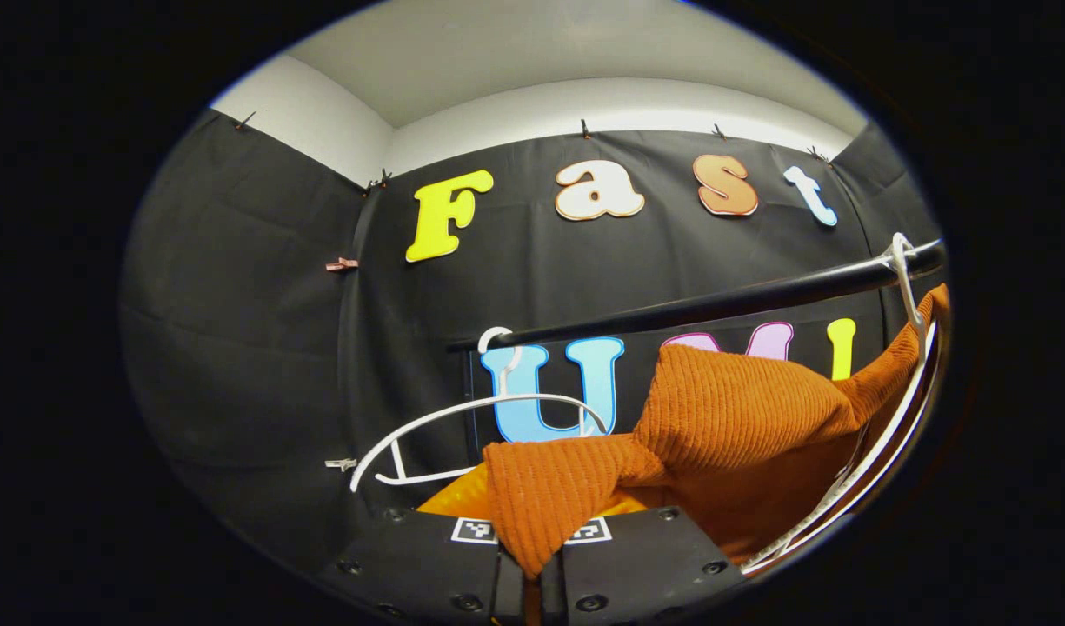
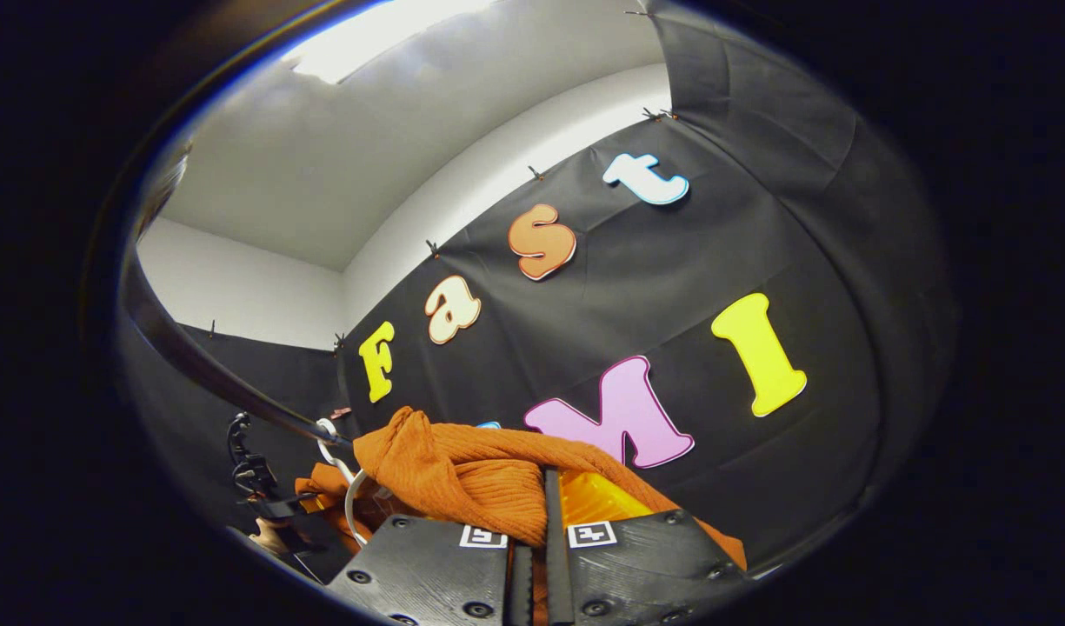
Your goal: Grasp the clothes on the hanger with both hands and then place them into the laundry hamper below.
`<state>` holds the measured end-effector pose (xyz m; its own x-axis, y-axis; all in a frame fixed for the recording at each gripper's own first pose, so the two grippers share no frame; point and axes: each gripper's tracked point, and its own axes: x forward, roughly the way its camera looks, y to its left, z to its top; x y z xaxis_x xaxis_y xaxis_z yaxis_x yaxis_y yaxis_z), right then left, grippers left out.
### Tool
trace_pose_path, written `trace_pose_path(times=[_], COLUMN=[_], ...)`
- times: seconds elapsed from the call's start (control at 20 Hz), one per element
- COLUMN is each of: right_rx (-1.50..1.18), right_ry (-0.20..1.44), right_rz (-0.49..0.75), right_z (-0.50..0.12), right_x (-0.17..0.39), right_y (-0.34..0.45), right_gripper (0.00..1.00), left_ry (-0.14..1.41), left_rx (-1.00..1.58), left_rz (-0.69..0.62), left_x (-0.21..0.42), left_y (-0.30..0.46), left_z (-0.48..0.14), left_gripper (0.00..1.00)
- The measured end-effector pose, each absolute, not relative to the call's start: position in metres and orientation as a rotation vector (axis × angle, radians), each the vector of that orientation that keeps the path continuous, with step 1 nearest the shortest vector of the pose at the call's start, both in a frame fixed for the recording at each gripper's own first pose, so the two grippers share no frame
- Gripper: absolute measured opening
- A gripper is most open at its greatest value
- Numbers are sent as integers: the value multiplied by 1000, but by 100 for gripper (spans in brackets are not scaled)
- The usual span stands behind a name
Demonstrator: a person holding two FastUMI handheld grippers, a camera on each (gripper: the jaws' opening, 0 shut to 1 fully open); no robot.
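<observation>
— Across the booth, what do we have that is biggest?

— We have the black rail (image 1: 715, 304) running slantwise in the left gripper view, and from it hangs the orange knitted garment (image 1: 741, 409), the largest thing near us. It is draped over a white hanger (image 1: 910, 287) whose hook sits on the rail at the right end.

— And the second hanger?

— An empty white hanger (image 1: 471, 409) hooks on the rail's left end, apart from the garment's bulk, with one fold of the knit reaching down in front of it.

— How do we hold the cloth on the left?

— Our left tool (image 1: 530, 569) has its two fingers nearly together, pinching a hanging fold of the garment between them.

— On the right?

— In the right gripper view our right tool (image 2: 539, 556) is likewise pressed close, with the orange knit bunched over and between its fingers. The garment (image 2: 462, 474) rises just above them, beside the rail (image 2: 202, 369).

— Anything smaller?

— Farther off at lower left we see the other tool (image 2: 262, 491), dark, near the cloth; its details are too small to tell.
</observation>
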<state>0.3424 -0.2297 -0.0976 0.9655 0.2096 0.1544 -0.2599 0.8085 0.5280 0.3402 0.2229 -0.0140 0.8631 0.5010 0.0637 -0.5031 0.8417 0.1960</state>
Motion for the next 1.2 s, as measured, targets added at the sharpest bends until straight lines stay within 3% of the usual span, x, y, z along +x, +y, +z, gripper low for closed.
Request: trace_pose_path(times=[0.25,0.7,0.95,1.2], right_rx=[636,654,643,710], right_ry=[-94,-35,-48,-59], right_rz=[248,234,231,234], right_z=[-97,-112,-108,-113], right_x=[340,355,352,350], right_y=[-230,-226,-234,-244], right_gripper=[15,15,15,15], left_ry=[44,244,336,310], left_rx=[162,33,-24,-18], left_rz=[468,348,291,94], left_x=[341,322,314,330], left_y=[220,178,93,-15], left_z=[-64,-207,-261,-238], left_gripper=[11,10,11,12])
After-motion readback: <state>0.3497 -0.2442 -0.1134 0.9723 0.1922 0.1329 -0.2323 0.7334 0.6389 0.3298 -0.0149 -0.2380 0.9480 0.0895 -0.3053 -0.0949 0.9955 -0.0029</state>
